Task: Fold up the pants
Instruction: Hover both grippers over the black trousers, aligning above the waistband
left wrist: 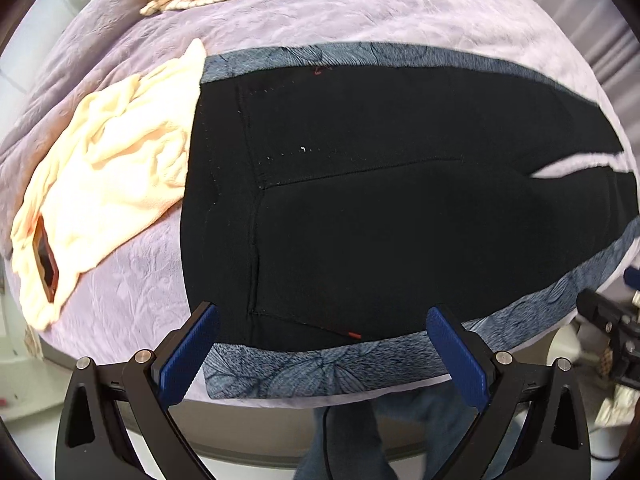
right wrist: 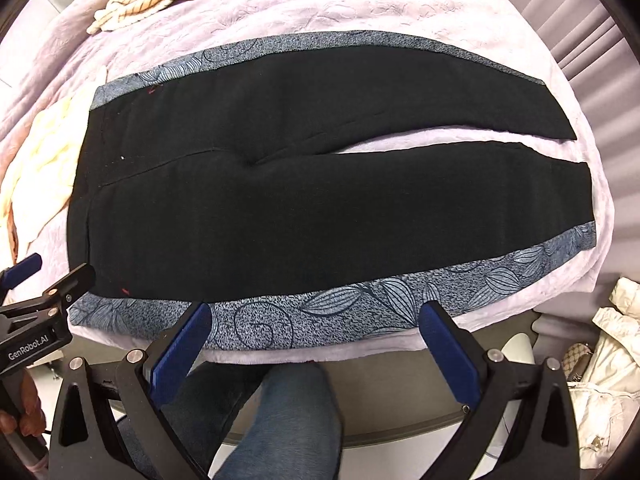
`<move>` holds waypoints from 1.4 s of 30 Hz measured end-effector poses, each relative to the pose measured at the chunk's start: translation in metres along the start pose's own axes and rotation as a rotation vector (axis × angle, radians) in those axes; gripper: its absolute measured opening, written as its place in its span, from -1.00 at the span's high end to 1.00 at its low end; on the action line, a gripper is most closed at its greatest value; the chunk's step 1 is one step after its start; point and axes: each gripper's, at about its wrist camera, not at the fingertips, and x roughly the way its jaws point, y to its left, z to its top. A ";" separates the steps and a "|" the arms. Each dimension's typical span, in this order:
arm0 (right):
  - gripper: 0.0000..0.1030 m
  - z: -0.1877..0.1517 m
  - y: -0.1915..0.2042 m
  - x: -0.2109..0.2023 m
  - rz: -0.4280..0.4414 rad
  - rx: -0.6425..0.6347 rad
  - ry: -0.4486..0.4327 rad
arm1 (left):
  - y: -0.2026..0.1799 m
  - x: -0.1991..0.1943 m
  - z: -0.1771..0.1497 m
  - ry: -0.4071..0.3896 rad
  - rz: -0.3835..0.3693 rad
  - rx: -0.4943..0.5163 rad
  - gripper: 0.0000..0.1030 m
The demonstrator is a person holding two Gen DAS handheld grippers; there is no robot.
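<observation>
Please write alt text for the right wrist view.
Black pants with blue patterned side stripes lie flat, unfolded, on a lilac cover. The open right gripper hovers over their near edge; the left gripper shows at lower left.

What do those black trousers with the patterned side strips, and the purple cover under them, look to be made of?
Black trousers: seemingly soft matte knit, no sheen. Side strips: speckled blue-grey fabric printed with leaves. Purple cover: plush-looking quilted textile, its embossed swirls catching light.
</observation>
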 end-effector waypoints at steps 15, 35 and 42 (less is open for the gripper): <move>-1.00 0.010 -0.011 0.017 0.042 -0.046 0.080 | -0.019 0.014 -0.004 0.058 0.008 -0.126 -1.00; -1.00 0.008 -0.026 0.025 0.048 -0.082 0.093 | -0.044 0.005 -0.034 0.068 0.012 -0.151 -1.00; -1.00 0.005 -0.030 0.025 0.059 -0.073 0.090 | -0.049 0.004 -0.024 0.069 0.016 -0.139 -1.00</move>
